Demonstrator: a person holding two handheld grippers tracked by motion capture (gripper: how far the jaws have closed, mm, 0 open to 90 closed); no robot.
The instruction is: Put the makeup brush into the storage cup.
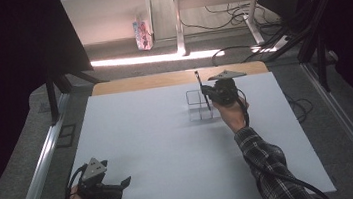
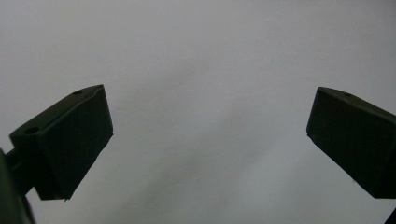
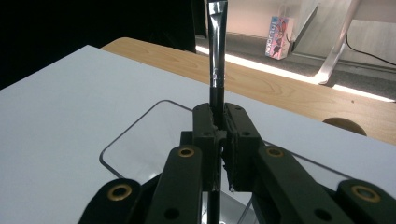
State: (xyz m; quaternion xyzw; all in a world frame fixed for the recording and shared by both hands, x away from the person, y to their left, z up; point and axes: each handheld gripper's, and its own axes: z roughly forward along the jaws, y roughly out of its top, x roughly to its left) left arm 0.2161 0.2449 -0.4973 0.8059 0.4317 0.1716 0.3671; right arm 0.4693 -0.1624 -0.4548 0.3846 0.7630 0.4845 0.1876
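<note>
Being pinched tight in the right gripper [image 3: 218, 135], the brush [image 3: 217, 51] is likely getting knocked against the clear organizer's [image 1: 195, 99] rim; left gripper [image 2: 205, 135] is being held wide open, empty

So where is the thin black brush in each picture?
High view: the brush stands right of centre, upright in the right claw, over the clear container.
Right gripper view: it rises at centre between the shut jaws, metal ferrule at the top edge.
Left gripper view: not in it; open jaws over white table.
Shared landmark: the clear container and the wooden table strip beyond.
</note>
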